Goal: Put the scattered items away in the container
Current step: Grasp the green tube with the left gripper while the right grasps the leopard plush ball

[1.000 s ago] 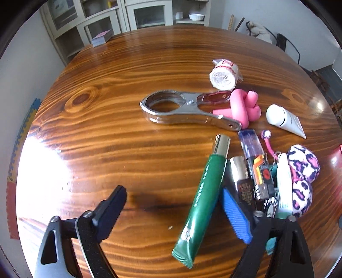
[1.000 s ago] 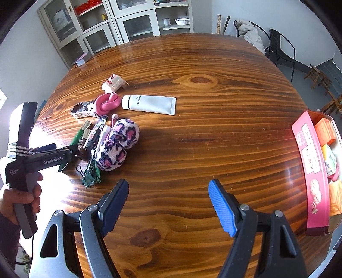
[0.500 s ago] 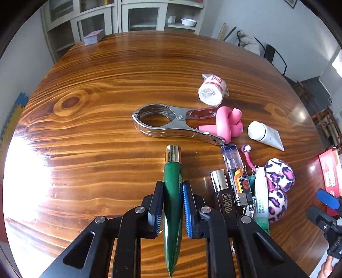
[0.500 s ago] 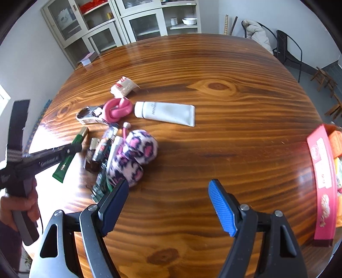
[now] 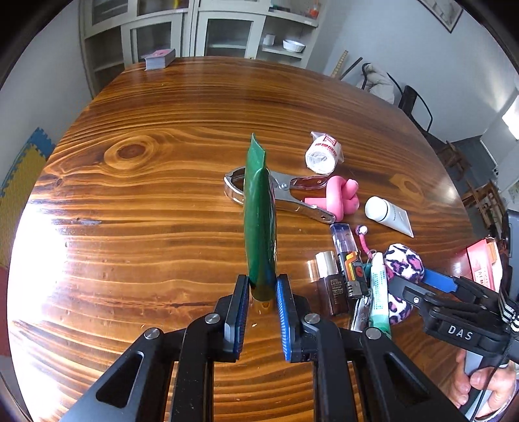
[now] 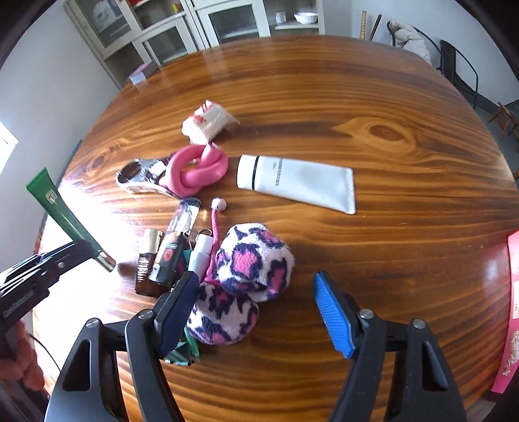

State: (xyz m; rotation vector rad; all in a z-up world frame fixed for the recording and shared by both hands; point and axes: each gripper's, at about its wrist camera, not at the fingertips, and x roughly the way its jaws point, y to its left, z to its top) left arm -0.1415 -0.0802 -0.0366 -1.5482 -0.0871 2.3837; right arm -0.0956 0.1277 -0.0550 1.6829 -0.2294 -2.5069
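My left gripper [image 5: 262, 292] is shut on a green tube [image 5: 258, 214] near its gold cap and holds it upright above the table; the tube also shows in the right wrist view [image 6: 61, 214]. My right gripper [image 6: 256, 298] is open, low over the pink-and-purple fuzzy balls [image 6: 253, 263]. Scattered on the wooden table [image 6: 389, 253] are a white tube [image 6: 295, 183], a pink knotted toy [image 6: 196, 172], a metal clip [image 5: 285, 194], a wrapped bandage roll [image 6: 207, 121], a brown bottle [image 5: 331, 285] and a lighter [image 5: 348, 263]. The pink container [image 6: 511, 311] sits at the right edge.
A small stack of cards [image 5: 159, 58] lies at the table's far edge. Cabinets [image 5: 194, 29] stand behind the table, and chairs [image 6: 454, 65] at the far right. The right gripper also appears in the left wrist view [image 5: 454, 308].
My left gripper closed on the green tube and lifted it off the table, tilting it upright. My right gripper moved in toward the fuzzy balls, still open.
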